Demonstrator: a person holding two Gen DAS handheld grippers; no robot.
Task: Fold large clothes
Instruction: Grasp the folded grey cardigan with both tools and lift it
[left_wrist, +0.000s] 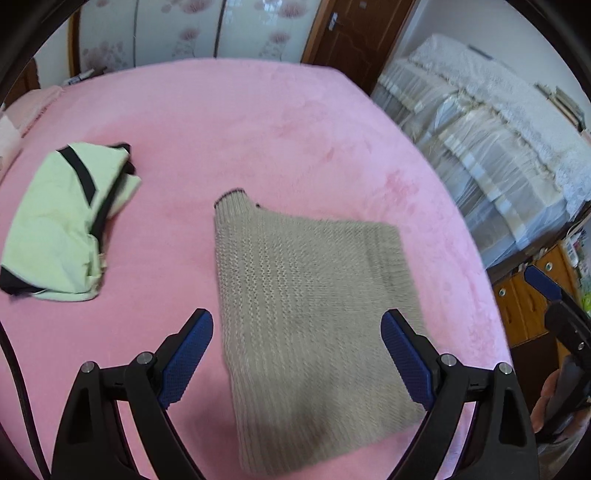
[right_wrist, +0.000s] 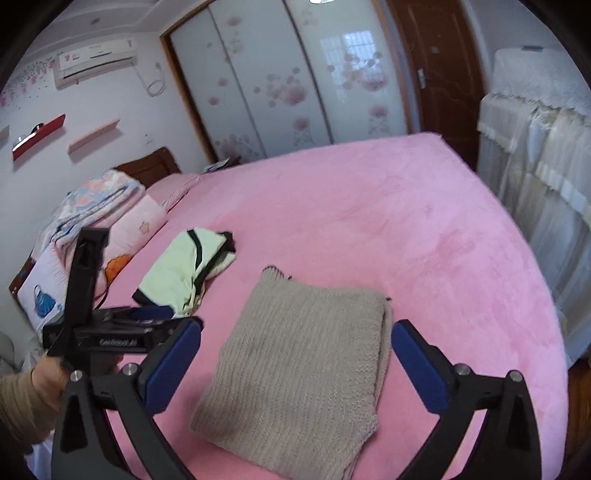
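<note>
Left hand-held gripper (left_wrist: 297, 354) and right hand-held gripper (right_wrist: 295, 363): both spread wide, empty, hovering above the bed (left_wrist: 258, 122). Beige knit sweater (left_wrist: 314, 314) lies folded directly ahead between each pair of fingers. Green-and-black garment (left_wrist: 62, 225) sits crumpled ahead-left. Likely next: square the sweater edges, pinch both layers at corners, avoid dragging the knit.

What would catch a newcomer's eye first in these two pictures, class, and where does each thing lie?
The big pink bed cover fills both views. In its near middle lies a folded beige knit sweater, framed by the open blue-padded fingers of the right gripper, which touch nothing. To its left, farther back, lies a pale green garment with black trim, loosely bundled, and the left gripper is open too.
</note>
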